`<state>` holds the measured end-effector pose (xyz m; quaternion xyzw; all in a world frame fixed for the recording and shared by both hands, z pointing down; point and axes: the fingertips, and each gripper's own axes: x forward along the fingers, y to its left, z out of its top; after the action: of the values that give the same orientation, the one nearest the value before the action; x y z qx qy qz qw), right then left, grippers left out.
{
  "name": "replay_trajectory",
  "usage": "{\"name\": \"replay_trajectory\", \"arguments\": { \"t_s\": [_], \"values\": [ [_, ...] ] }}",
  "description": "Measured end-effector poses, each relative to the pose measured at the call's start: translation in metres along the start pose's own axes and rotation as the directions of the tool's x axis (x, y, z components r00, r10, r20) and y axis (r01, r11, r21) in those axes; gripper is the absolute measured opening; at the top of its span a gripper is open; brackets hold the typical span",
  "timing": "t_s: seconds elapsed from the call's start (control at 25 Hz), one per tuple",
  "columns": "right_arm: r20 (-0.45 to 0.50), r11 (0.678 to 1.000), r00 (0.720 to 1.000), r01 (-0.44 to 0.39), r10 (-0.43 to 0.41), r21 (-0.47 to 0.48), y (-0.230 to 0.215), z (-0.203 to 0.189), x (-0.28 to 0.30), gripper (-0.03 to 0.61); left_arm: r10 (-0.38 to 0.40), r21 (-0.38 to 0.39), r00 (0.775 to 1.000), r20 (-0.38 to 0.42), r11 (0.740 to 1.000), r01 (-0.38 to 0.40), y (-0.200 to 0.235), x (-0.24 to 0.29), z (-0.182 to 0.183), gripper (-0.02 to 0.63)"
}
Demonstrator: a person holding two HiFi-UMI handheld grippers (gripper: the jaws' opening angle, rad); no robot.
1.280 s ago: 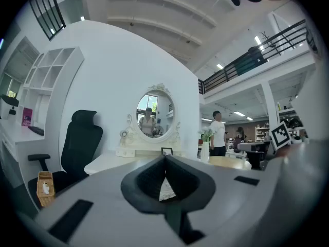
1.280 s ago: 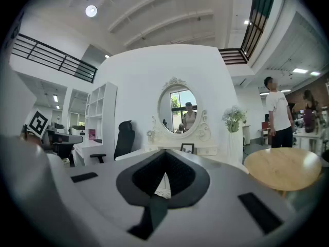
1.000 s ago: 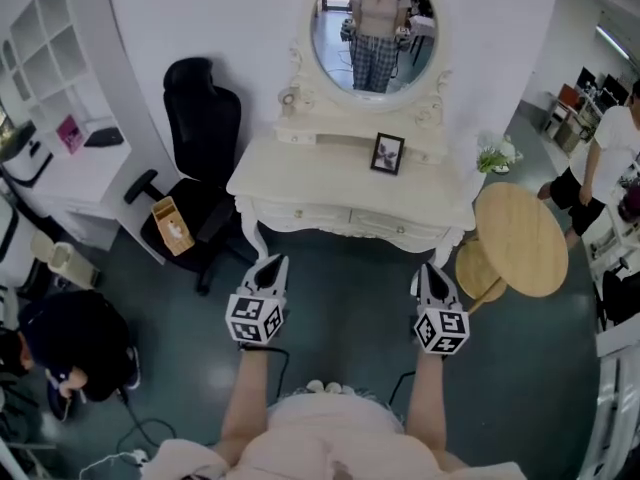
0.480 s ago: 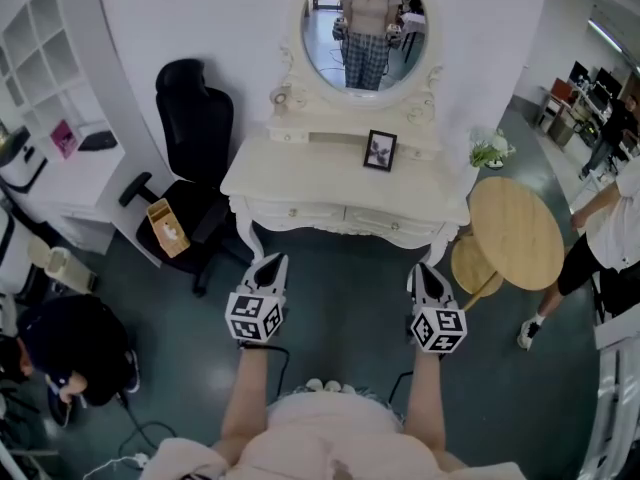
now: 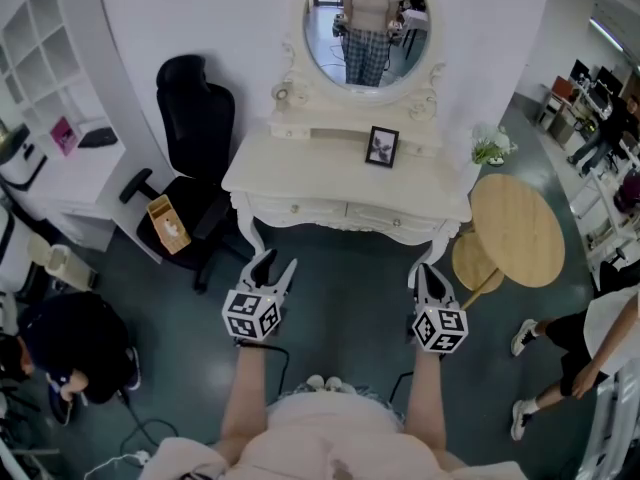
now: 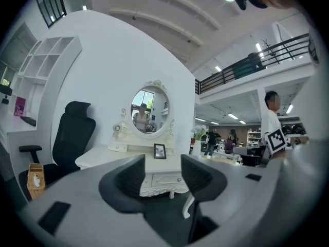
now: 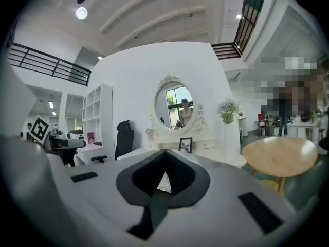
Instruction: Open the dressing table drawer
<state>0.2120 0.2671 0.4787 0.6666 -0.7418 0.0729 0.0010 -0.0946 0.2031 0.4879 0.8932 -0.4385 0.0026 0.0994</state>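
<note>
The white dressing table (image 5: pixel 300 180) with an oval mirror (image 5: pixel 366 23) stands against the wall ahead of me. Two closed drawers sit in its front, the left drawer (image 5: pixel 296 211) and the right drawer (image 5: pixel 396 223). My left gripper (image 5: pixel 275 265) hovers short of the table, apart from it; its jaws are opening with nothing between them. In the left gripper view the left gripper (image 6: pixel 162 171) frames a drawer front (image 6: pixel 168 179) far off. My right gripper (image 5: pixel 431 271) is shut and empty, also short of the table. The right gripper (image 7: pixel 164 157) points at the table.
A black office chair (image 5: pixel 200 118) with a small box (image 5: pixel 170 225) stands left of the table. A round wooden table (image 5: pixel 518 233) and a stool (image 5: pixel 470 266) stand at the right. A picture frame (image 5: pixel 381 147) rests on the tabletop. People walk at the far right.
My left gripper's jaws, shut before, have parted. Both grippers stay in about the same place. A person at the right edge has walked on.
</note>
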Motion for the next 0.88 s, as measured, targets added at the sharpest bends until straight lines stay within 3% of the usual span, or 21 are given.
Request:
{"name": "replay_trajectory", "arguments": {
  "t_s": [0.08, 0.2, 0.88],
  "values": [
    [0.000, 1.000, 1.000, 0.003, -0.003, 0.002, 0.001, -0.001, -0.001, 0.015, -0.003, -0.011, 1.000, 0.017, 1.000, 0.003, 0.001, -0.002, 0.002, 0.299],
    [0.003, 1.000, 1.000, 0.008, -0.008, 0.010, 0.003, -0.001, -0.001, 0.015, 0.013, -0.024, 0.999, 0.044, 1.000, -0.012, 0.006, -0.005, 0.006, 0.366],
    [0.013, 0.998, 0.998, 0.054, -0.054, 0.038, 0.018, -0.011, 0.009, 0.015, -0.024, -0.008, 1.000, 0.013, 1.000, 0.024, 0.031, 0.016, -0.004, 0.380]
  ]
}}
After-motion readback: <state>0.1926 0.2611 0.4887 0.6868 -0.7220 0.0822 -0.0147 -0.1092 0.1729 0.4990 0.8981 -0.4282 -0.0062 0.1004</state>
